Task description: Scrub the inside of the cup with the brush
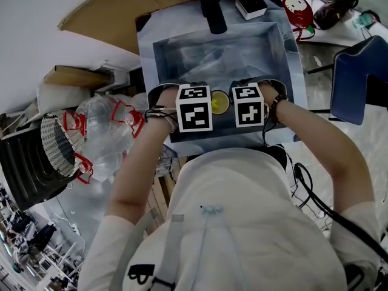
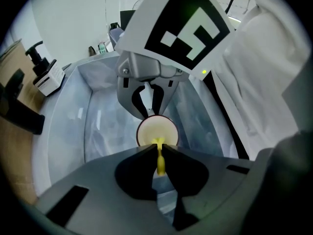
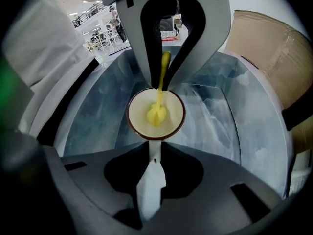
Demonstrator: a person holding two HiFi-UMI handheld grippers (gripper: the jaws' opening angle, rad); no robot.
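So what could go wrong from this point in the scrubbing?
The right tongs hold the cup only by its thin handle; pressure from the brush could twist it loose into the sink. The left tongs pinch the brush by its slim stem, so it might pivot or slip while scrubbing.

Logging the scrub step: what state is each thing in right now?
cup: held by its handle, mouth facing up, brush head inside.
brush: gripped by its handle, head down in the cup.
left gripper: shut on the brush.
right gripper: shut on the cup's handle.
sink: lined with crinkled sheeting.
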